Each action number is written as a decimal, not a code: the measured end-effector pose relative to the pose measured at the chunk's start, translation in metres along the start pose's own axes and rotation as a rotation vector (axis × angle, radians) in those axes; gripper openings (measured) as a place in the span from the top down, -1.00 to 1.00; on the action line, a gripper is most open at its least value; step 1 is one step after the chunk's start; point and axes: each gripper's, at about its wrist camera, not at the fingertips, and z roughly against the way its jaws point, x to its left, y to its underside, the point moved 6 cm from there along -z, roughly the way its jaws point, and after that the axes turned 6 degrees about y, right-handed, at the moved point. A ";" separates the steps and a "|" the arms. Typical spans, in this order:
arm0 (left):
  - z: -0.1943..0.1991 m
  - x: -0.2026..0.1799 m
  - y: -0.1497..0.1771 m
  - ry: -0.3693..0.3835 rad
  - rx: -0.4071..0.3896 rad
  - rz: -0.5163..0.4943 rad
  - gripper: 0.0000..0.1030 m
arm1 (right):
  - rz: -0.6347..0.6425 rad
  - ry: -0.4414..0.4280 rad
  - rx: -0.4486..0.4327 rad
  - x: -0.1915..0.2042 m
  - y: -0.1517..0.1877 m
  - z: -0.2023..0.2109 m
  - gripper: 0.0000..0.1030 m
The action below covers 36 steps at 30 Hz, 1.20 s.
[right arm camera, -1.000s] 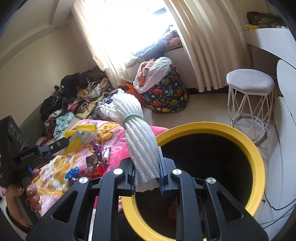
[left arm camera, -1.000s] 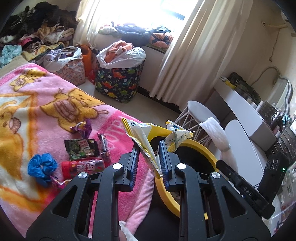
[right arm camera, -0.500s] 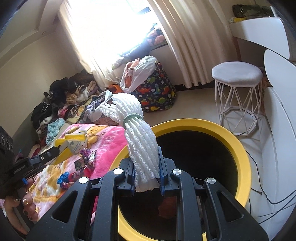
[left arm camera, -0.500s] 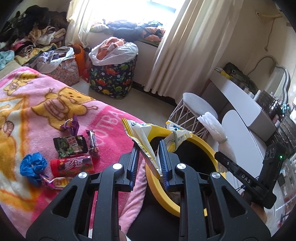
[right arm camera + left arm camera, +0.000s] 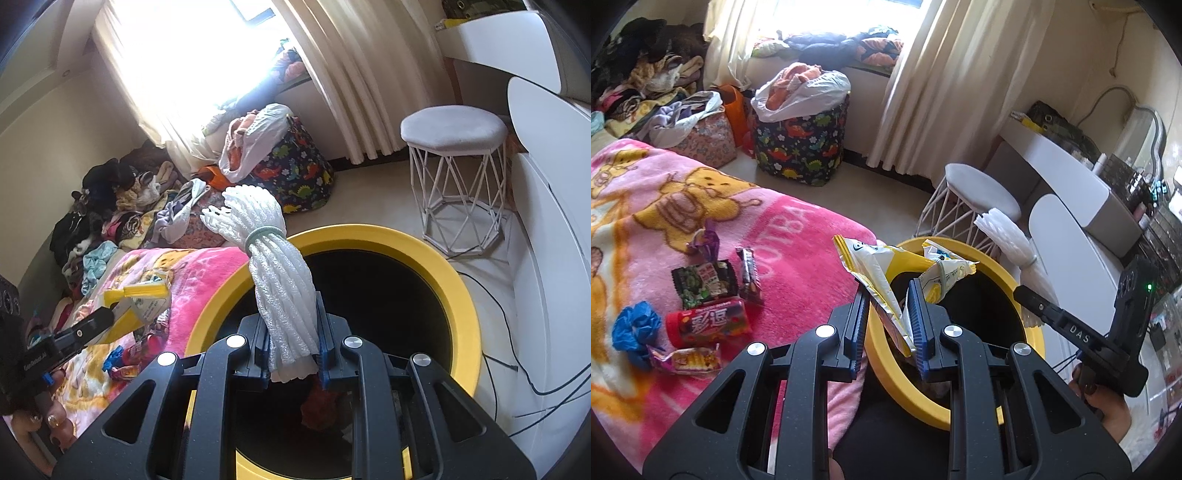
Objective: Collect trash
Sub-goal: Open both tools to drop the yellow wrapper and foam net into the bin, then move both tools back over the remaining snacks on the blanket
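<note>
While both loads hang over bin, neither dropped yet. Left gripper (image 5: 888, 325) clamped on yellow-white snack wrapper (image 5: 886, 273), wrapper above near rim of yellow bin (image 5: 886, 363). Right gripper (image 5: 293, 345) clenched on white foam-net bundle (image 5: 280, 288), bundle over bin's mouth. Bin: some rubbish visible at bottom, reddish scrap (image 5: 319, 406). Left on pink blanket (image 5: 798, 236): red packet (image 5: 709, 325), green-black packet (image 5: 703, 282), dark bar wrapper (image 5: 750, 273), purple wrapper (image 5: 703, 240), blue crumpled bag (image 5: 635, 328), small foil wrapper (image 5: 687, 360). Judgement: roughly early-to-mid task; two releases pending, six items to fetch.
</note>
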 end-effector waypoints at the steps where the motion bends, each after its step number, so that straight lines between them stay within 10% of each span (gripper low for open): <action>1: -0.003 -0.001 0.001 0.002 0.007 -0.004 0.69 | -0.004 0.003 0.005 -0.002 0.001 -0.001 0.65; 23: -0.043 -0.010 0.022 0.033 0.092 -0.020 0.62 | -0.078 0.064 0.079 -0.024 0.014 -0.021 0.42; 25: -0.041 -0.008 0.021 0.036 0.080 -0.004 0.25 | -0.103 0.071 0.083 -0.027 0.015 -0.021 0.12; 31: -0.027 0.006 0.014 0.008 0.022 0.036 -0.65 | -0.092 0.072 0.074 -0.024 0.016 -0.021 0.03; 36: -0.013 0.019 0.008 -0.029 -0.021 0.046 -0.78 | -0.052 0.058 0.051 -0.012 0.014 -0.018 0.00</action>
